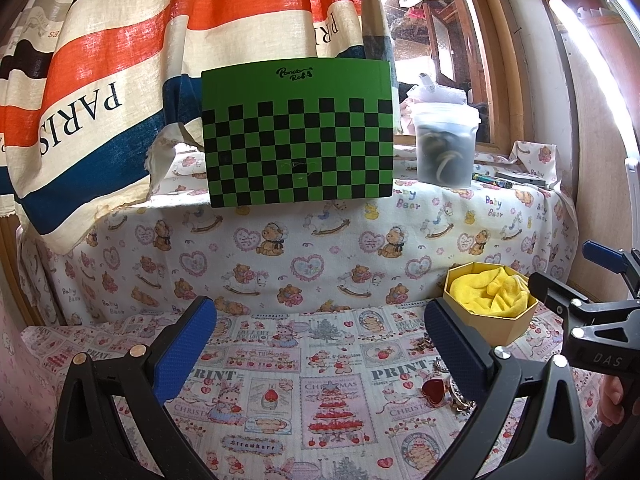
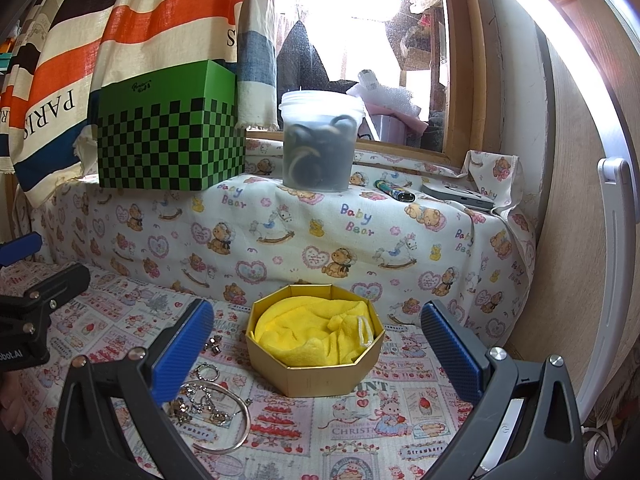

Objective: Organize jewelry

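A gold octagonal box [image 2: 316, 376] lined with yellow cloth [image 2: 308, 332] sits on the printed tablecloth; the left wrist view shows the same box [image 1: 504, 320] at its right. Jewelry lies loose to the box's left: a silver bangle [image 2: 240, 432], chains and charms [image 2: 204, 400], and a red heart piece [image 1: 433, 391]. My right gripper [image 2: 320, 352] is open, its fingers either side of the box and nearer the camera. My left gripper [image 1: 320, 352] is open over bare cloth, left of the jewelry. The right gripper [image 1: 592, 300] shows at the far right of the left wrist view.
A cloth-covered ledge runs behind, carrying a green checkered box [image 1: 298, 136], a translucent plastic tub [image 2: 320, 144], a lighter [image 2: 396, 192] and a flat grey device [image 2: 460, 196]. A striped curtain [image 1: 120, 60] hangs at left. A wall [image 2: 568, 240] closes the right side.
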Demonstrator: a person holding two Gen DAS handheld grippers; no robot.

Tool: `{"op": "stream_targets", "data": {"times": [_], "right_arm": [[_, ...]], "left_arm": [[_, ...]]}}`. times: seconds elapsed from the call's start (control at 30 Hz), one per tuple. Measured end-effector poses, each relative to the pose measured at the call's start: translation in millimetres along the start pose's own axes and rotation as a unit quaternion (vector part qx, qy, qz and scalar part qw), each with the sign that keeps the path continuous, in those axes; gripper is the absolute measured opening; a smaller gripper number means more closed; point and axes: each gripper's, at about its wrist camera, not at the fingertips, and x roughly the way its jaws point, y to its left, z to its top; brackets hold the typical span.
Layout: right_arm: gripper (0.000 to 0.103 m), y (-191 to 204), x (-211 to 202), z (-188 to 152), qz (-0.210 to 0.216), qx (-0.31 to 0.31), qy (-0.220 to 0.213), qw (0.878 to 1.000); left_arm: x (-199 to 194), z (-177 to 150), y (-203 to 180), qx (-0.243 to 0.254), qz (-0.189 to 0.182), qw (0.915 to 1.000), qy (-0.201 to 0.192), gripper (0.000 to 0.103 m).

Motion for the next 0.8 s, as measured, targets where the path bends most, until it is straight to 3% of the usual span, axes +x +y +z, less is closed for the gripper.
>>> {"op": "stream_targets", "data": {"times": [0.43,0.63,0.8], "right_arm": [[0.103,0.5,0.0,-0.5,0.001,0.000,0.000,1.000],[0.103,2.2,1.0,-1.3,0.001,-0.001,0.001,1.000],[0.103,-4.2,-1.3,-2.3,-0.039,0.021,-0.002,0.999]], "left_arm": [[2.5,-0.9,-3.3,0.000,-0.001,1.0000,0.001,0.103],[11.3,-1.0,-0.5,-0.007,0.000,0.9997,0.023,0.103],[10.4,-0.7,-1.6,-0.004,0.008,0.9997,0.023,0.103]]}}
